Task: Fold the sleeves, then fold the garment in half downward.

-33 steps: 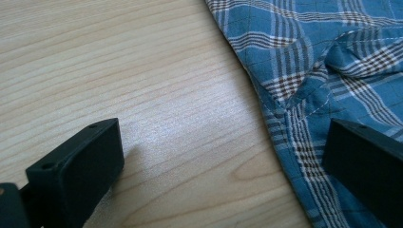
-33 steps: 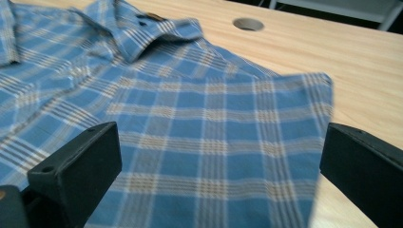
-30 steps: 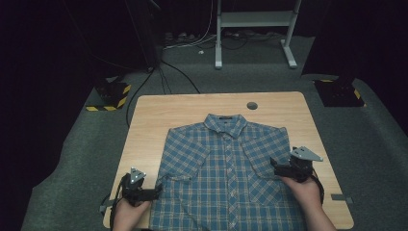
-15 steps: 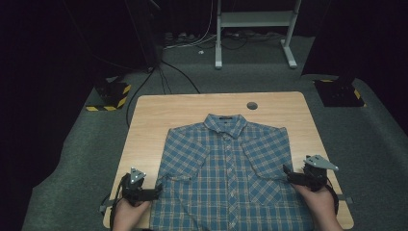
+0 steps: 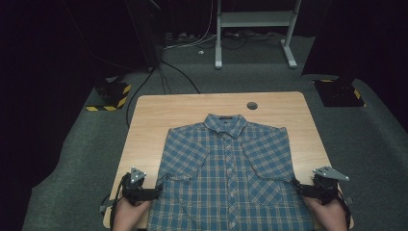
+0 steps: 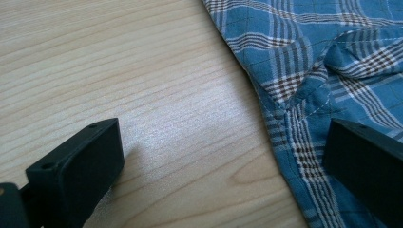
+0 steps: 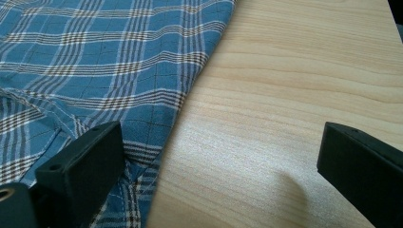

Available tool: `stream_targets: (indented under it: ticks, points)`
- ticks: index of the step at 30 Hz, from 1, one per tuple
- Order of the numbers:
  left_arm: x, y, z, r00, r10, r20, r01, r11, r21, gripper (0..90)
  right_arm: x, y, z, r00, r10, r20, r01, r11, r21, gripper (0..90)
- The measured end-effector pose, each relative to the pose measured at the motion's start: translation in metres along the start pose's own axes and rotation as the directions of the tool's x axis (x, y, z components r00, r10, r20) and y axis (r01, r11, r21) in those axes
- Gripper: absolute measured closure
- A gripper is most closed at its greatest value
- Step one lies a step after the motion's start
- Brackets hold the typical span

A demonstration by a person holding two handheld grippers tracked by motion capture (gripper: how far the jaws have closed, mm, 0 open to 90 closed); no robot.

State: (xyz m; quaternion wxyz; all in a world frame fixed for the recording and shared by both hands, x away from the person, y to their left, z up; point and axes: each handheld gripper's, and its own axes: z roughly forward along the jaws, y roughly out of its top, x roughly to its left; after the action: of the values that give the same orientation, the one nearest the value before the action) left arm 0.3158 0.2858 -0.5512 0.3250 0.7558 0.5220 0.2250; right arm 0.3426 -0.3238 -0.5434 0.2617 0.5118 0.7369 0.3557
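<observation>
1. A blue plaid shirt (image 5: 228, 178) lies flat and face up on the wooden table (image 5: 159, 115), collar toward the far edge, sleeves folded in over the front, hem reaching the near edge.
2. The left gripper (image 5: 156, 191) sits at the shirt's near left edge, held by a hand (image 5: 129, 215) that comes in from the bottom of the high view. In the left gripper view its jaws stand wide apart and hold nothing: one is over bare wood (image 6: 142, 95), the other over the shirt's stitched side edge (image 6: 294, 133).
3. The right gripper (image 5: 297, 186) sits at the shirt's near right edge. In the right gripper view its jaws also stand wide apart and empty: one is over the plaid cloth (image 7: 95, 71), the other over bare wood (image 7: 294, 95).
4. Each pair of jaws straddles a side edge of the shirt, cloth on the inner side and table on the outer side.
5. The shirt's left edge runs well in from the table's left edge, leaving a broad strip of bare wood beside the left gripper.
6. On the right, the bare strip between shirt and table edge is narrower, and the right gripper sits close to the table's near right corner.
7. Beyond the collar, a wide band of bare table reaches the far edge; a round cable hole (image 5: 251, 105) sits there, well apart from the shirt.
8. Dark carpet (image 5: 72, 168) surrounds the table, with cables (image 5: 163, 72) and a white stand's legs (image 5: 219, 48) beyond the far edge.
</observation>
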Motion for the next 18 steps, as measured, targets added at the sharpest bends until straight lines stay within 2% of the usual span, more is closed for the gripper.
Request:
stream_targets:
  ticks: [4, 10, 15, 18]
  points:
    - [-0.0002, -0.0001, -0.0001, 1.0000, -0.001, -0.001, 0.001, 1.0000, 0.000, 0.1, 0.0026, -0.0003, -0.0005, 0.9998, -0.018, 0.008, 0.018, 1.000, -0.003, 1.8]
    - [-0.0006, -0.0004, -0.0002, 1.0000, -0.006, -0.004, 0.006, 1.0000, -0.001, 0.2, 0.0013, -0.0002, -0.0004, 0.9999, -0.012, 0.001, 0.012, 1.000, -0.004, 0.6]
    - [-0.0007, -0.0005, -0.0005, 0.9999, -0.008, -0.006, 0.008, 1.0000, 0.000, 0.2, 0.0044, -0.0010, -0.0018, 0.9991, -0.043, 0.005, 0.043, 0.999, -0.021, 0.0]
    - [-0.0008, -0.0008, -0.0008, 0.9999, -0.012, -0.009, 0.012, 0.9999, 0.000, 0.2, 0.0043, -0.0010, -0.0021, 0.9991, -0.041, 0.006, 0.041, 0.999, -0.024, 0.0]
